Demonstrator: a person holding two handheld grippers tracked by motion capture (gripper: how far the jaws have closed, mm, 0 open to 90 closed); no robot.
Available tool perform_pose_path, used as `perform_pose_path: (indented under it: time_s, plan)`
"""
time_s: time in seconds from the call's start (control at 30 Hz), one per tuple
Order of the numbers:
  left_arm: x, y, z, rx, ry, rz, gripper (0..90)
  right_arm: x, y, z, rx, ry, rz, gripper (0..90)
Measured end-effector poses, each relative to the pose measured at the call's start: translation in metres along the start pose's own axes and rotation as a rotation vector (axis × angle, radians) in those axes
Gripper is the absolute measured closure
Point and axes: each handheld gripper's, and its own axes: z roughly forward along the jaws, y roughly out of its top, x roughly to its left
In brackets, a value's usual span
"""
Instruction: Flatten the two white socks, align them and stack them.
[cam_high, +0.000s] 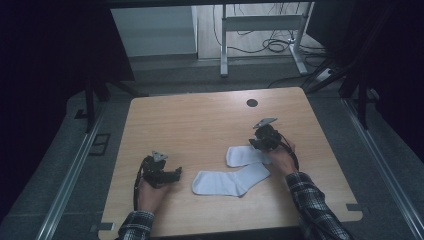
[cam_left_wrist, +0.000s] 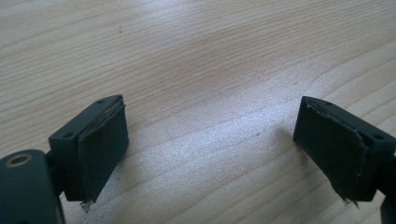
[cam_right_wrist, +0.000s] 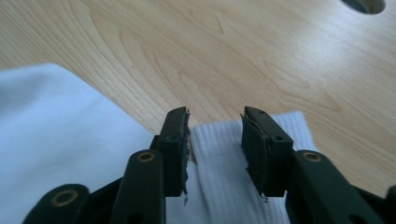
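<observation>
Right tool (cam_right_wrist: 215, 154) hangs unclenched over the white sock's (cam_right_wrist: 224, 177) ribbed cuff, which lies between its parted jaws.

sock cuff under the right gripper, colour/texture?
White, ribbed cuff; clearest in the right gripper view.

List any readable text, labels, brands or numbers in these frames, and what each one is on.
None: no readable text, label, brand or number.
White socks: plain, no logo or print shows.
Wooden table: bare grain, with one dark round hole.
Left gripper and right gripper: black jaws, no markings visible.
Background frame and cables: too dark and small to show any lettering.
</observation>
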Motion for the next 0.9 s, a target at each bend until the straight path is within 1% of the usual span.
perform_pose_path:
  time_s: [0.03, 0.07, 0.1, 0.13, 0.17, 0.2, 0.23, 0.27, 0.3, 0.33, 0.4, 0.43, 0.47, 0.5, 0.53, 0.57, 0.6, 0.63, 0.67, 0.7, 0.73, 0.83, 0.87, 0.9]
  plan:
    - [0.000, 0.000, 0.000, 0.000, 0.000, 0.000, 10.1, 0.001, 0.000, 0.003, 0.006, -0.004, 0.000, 62.1]
    - [0.000, 0.000, 0.000, 0.000, 0.000, 0.001, 10.1, 0.001, -0.001, 0.006, 0.017, -0.008, 0.001, 65.8]
    - [0.000, 0.000, 0.000, 0.000, 0.000, 0.001, 10.1, 0.001, -0.001, 0.006, 0.017, -0.008, 0.001, 65.8]
    - [0.000, 0.000, 0.000, 0.000, 0.000, 0.001, 10.1, 0.001, -0.002, 0.006, 0.011, -0.018, 0.016, 77.4]
    - [0.000, 0.000, 0.000, 0.000, 0.000, 0.001, 10.1, 0.001, -0.002, 0.006, 0.011, -0.018, 0.016, 77.4]
    - [0.000, 0.000, 0.000, 0.000, 0.000, 0.000, 10.1, 0.001, -0.002, 0.006, 0.009, -0.019, 0.028, 79.9]
    - [0.000, 0.000, 0.000, 0.000, 0.000, 0.000, 10.1, -0.002, 0.000, 0.001, 0.006, -0.002, 0.049, 82.6]
    - [0.000, 0.000, 0.000, 0.000, 0.000, 0.000, 10.1, -0.004, 0.001, -0.003, -0.006, 0.002, 0.059, 82.4]
    - [0.000, 0.000, 0.000, 0.000, 0.000, 0.000, 10.1, -0.004, 0.001, -0.003, -0.006, 0.002, 0.059, 82.4]
    - [0.000, 0.000, 0.000, 0.000, 0.000, 0.000, 10.1, -0.006, 0.002, -0.009, -0.027, 0.004, 0.068, 82.3]
    - [0.000, 0.000, 0.000, 0.002, -0.001, 0.001, 10.1, -0.013, 0.004, -0.024, -0.062, 0.017, 0.092, 82.1]
    - [0.000, 0.000, 0.000, 0.002, -0.001, 0.001, 10.1, -0.021, 0.004, -0.039, -0.089, 0.006, 0.109, 82.0]
    - [0.000, 0.000, 0.000, 0.002, -0.001, 0.001, 10.1, -0.026, 0.003, -0.045, -0.096, 0.004, 0.123, 82.0]
    - [0.000, 0.000, 0.000, 0.002, -0.001, 0.001, 10.1, -0.026, 0.003, -0.045, -0.096, 0.004, 0.123, 82.0]
    - [0.000, 0.000, 0.000, 0.002, -0.001, 0.001, 10.1, -0.031, 0.001, -0.051, -0.101, 0.003, 0.135, 82.0]
    - [0.000, 0.000, 0.000, 0.002, -0.001, 0.001, 10.1, -0.037, -0.003, -0.058, -0.106, -0.005, 0.151, 81.9]
    - [0.000, 0.000, 0.000, 0.000, -0.002, 0.001, 10.1, -0.046, -0.011, -0.064, -0.103, -0.019, 0.168, 81.6]
    - [0.000, 0.000, 0.000, 0.000, -0.002, 0.001, 10.1, -0.050, -0.017, -0.067, -0.096, -0.025, 0.182, 80.9]
    - [0.000, 0.000, 0.000, 0.000, -0.002, 0.001, 10.1, -0.050, -0.017, -0.067, -0.096, -0.025, 0.182, 80.9]
    - [0.000, 0.000, 0.000, 0.000, -0.001, 0.002, 10.1, -0.055, -0.024, -0.068, -0.092, -0.030, 0.197, 79.2]
    - [0.001, 0.001, 0.000, 0.004, -0.002, 0.006, 10.1, -0.064, -0.038, -0.070, -0.074, -0.046, 0.234, 74.3]
    - [0.001, 0.002, 0.001, 0.008, 0.000, 0.004, 10.4, -0.076, -0.056, -0.077, -0.079, -0.070, 0.275, 69.2]
    - [0.000, 0.004, 0.002, 0.015, 0.000, 0.000, 10.4, -0.076, -0.056, -0.077, -0.079, -0.070, 0.275, 69.2]
    - [0.000, 0.008, 0.002, 0.032, 0.001, 0.000, 14.5, -0.082, -0.064, -0.083, -0.086, -0.081, 0.290, 67.4]
